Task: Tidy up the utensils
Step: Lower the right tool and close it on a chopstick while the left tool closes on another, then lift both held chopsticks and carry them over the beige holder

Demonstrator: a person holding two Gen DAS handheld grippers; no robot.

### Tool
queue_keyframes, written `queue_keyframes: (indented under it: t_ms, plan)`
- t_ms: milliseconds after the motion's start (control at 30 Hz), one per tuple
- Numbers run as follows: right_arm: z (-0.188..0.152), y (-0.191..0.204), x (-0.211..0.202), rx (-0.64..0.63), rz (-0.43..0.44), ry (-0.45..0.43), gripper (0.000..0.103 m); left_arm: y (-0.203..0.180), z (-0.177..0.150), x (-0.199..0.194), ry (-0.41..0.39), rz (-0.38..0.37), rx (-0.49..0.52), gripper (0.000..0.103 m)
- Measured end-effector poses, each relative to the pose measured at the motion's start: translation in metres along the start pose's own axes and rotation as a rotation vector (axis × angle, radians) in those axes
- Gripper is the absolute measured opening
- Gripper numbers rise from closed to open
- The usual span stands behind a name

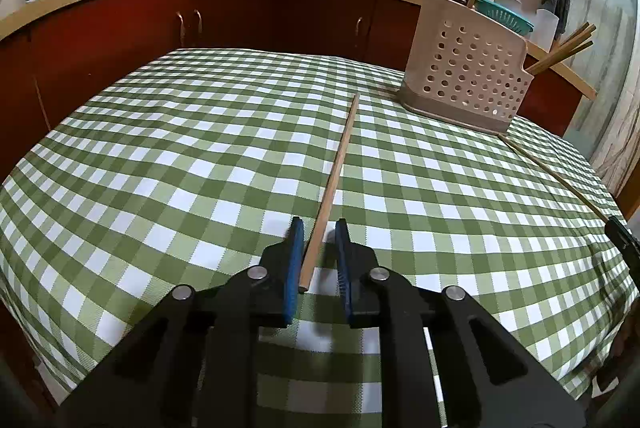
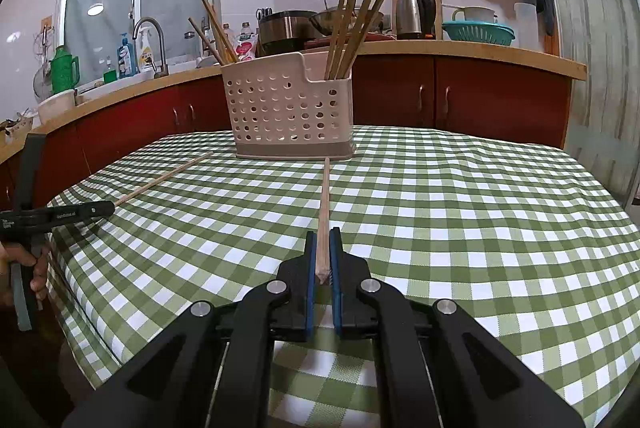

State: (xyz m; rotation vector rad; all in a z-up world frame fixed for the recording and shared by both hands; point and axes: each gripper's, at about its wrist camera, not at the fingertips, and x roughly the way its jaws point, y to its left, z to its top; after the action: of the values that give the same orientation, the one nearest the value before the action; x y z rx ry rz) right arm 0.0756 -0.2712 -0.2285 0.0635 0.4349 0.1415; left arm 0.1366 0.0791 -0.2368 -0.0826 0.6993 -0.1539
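Observation:
A long wooden chopstick (image 1: pixel 340 155) lies on the green checked tablecloth (image 1: pixel 160 167), its near end between the blue pads of my left gripper (image 1: pixel 318 224). A gap shows beside the right pad, so the jaws stand narrowly open around it. My right gripper (image 2: pixel 324 234) is shut on the thick end of a second chopstick (image 2: pixel 325 195), which points at the base of the perforated beige utensil holder (image 2: pixel 288 107). The holder (image 1: pixel 468 75) has several chopsticks standing in two compartments. The left gripper (image 2: pixel 108 207) shows at the left edge of the right wrist view, with a hand below it.
Behind the table runs a kitchen counter (image 2: pixel 460 49) over red cabinets, with a sink tap, bottles, pots, a kettle and a teal colander. Towels hang on the wall at upper right. The right gripper's tip (image 1: pixel 618 232) shows at the right edge of the left wrist view.

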Motion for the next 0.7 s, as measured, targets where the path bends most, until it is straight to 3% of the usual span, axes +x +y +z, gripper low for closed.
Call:
queue_keyframes:
  t_ms: [133, 700]
  plan:
    - [0.002, -0.001, -0.002, 0.004, 0.0, -0.005, 0.007, -0.004, 0.0, -0.001, 0.003, -0.006, 0.019, 0.006]
    - [0.025, 0.001, -0.026, 0.002, 0.005, -0.075, 0.007, -0.048, 0.024, -0.049, -0.157, -0.044, 0.173, 0.006]
